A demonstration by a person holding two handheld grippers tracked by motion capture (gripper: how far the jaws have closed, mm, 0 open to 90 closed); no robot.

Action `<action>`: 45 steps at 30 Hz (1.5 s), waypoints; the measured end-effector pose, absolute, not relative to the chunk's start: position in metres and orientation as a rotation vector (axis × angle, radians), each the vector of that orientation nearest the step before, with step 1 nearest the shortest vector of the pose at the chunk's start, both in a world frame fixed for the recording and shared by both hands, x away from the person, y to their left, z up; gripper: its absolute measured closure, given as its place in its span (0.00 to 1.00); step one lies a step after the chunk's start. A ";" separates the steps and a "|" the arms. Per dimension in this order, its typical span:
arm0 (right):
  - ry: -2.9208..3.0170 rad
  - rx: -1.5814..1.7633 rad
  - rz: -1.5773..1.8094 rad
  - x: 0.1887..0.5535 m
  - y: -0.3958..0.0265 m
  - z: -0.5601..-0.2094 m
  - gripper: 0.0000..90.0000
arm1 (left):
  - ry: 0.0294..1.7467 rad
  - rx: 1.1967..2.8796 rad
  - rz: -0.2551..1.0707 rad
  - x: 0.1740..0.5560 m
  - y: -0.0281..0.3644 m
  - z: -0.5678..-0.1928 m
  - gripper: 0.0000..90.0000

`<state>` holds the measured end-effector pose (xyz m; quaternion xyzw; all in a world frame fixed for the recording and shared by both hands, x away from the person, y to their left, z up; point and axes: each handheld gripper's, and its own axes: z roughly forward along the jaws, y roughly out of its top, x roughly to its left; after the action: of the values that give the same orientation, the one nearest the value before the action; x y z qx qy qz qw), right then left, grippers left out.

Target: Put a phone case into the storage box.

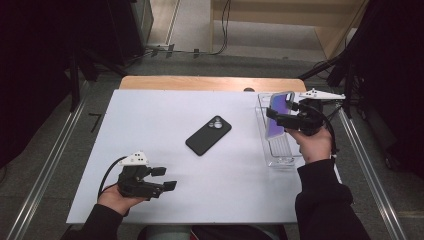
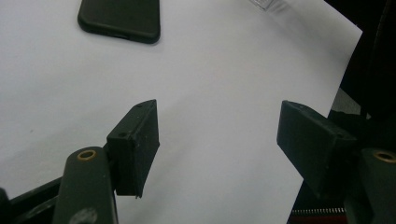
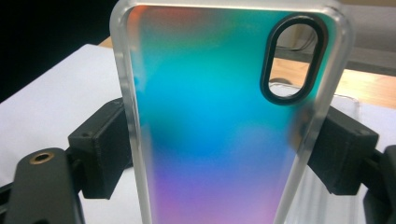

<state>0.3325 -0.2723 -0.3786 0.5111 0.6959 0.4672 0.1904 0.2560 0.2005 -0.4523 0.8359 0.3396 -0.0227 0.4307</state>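
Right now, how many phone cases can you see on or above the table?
1: an iridescent phone case clamped in the right gripper, held above the clear tray at the table's right edge. The black phone mid-table may wear a dark case; I cannot tell.

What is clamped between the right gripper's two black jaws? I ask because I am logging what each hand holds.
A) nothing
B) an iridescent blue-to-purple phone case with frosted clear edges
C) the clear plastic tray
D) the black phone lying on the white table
B: in the right gripper view the iridescent blue-to-purple phone case stands between the right gripper jaws, each pad pressing on a frosted edge.
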 end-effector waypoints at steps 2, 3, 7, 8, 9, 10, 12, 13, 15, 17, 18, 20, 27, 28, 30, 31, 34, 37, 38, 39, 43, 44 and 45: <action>1.948 1.437 1.312 0.333 -0.274 -0.379 0.17 | 0.847 2.085 -0.056 0.256 0.200 -0.452 0.34; 1.940 1.444 1.311 0.334 -0.276 -0.379 0.17 | 0.848 2.089 -0.054 0.256 0.200 -0.453 0.34; 1.928 1.468 1.280 0.339 -0.280 -0.383 0.17 | 0.850 2.093 -0.058 0.256 0.199 -0.454 0.34; 1.927 1.473 1.273 0.341 -0.280 -0.384 0.17 | 0.850 2.092 -0.057 0.257 0.199 -0.453 0.34; 1.921 1.480 1.267 0.342 -0.281 -0.385 0.17 | 0.849 2.092 -0.055 0.257 0.200 -0.453 0.34; 1.911 1.493 1.261 0.346 -0.283 -0.387 0.17 | 0.852 2.088 -0.051 0.257 0.200 -0.453 0.34; 1.903 1.493 1.239 0.351 -0.284 -0.387 0.17 | 0.858 2.084 -0.053 0.258 0.201 -0.454 0.34; 1.903 1.493 1.239 0.351 -0.284 -0.387 0.17 | 0.858 2.084 -0.053 0.258 0.201 -0.454 0.34; 1.898 1.505 1.231 0.356 -0.285 -0.388 0.17 | 0.864 2.089 -0.051 0.258 0.201 -0.455 0.34; 1.907 1.522 1.208 0.362 -0.286 -0.389 0.17 | 0.861 2.089 -0.054 0.259 0.201 -0.454 0.34; 1.909 1.524 1.196 0.365 -0.287 -0.389 0.17 | 0.860 2.091 -0.054 0.259 0.200 -0.454 0.34; 1.892 1.539 1.181 0.373 -0.290 -0.389 0.17 | 0.859 2.094 -0.055 0.259 0.200 -0.455 0.34; 1.858 1.586 1.190 0.390 -0.297 -0.390 0.17 | 0.857 2.093 -0.060 0.260 0.199 -0.456 0.34; 1.850 1.595 1.203 0.393 -0.297 -0.391 0.17 | 0.857 2.096 -0.059 0.260 0.199 -0.457 0.34; 1.847 1.592 1.184 0.397 -0.295 -0.390 0.17 | 0.852 2.100 -0.059 0.261 0.198 -0.457 0.34; 1.848 1.580 1.166 0.399 -0.293 -0.390 0.17 | 0.850 2.102 -0.058 0.261 0.198 -0.457 0.34; 1.834 1.580 1.163 0.406 -0.291 -0.391 0.17 | 0.849 2.102 -0.055 0.260 0.197 -0.457 0.34; 1.824 1.585 1.155 0.414 -0.290 -0.393 0.17 | 0.850 2.099 -0.053 0.261 0.198 -0.457 0.34; 1.823 1.587 1.154 0.416 -0.289 -0.393 0.17 | 0.852 2.098 -0.052 0.260 0.198 -0.457 0.34; 1.818 1.590 1.154 0.419 -0.289 -0.394 0.17 | 0.852 2.095 -0.053 0.261 0.198 -0.457 0.34; 1.799 1.602 1.146 0.429 -0.289 -0.398 0.17 | 0.849 2.096 -0.057 0.261 0.199 -0.456 0.34; 1.802 1.600 1.127 0.436 -0.289 -0.403 0.17 | 0.849 2.090 -0.055 0.261 0.199 -0.456 0.34; 1.802 1.600 1.127 0.436 -0.289 -0.403 0.17 | 0.849 2.090 -0.055 0.261 0.199 -0.456 0.34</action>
<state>0.4358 -0.2891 -0.4027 0.5842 0.6579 0.4113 0.2383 0.2608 0.1989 -0.4562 0.8371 0.3398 -0.0219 0.4282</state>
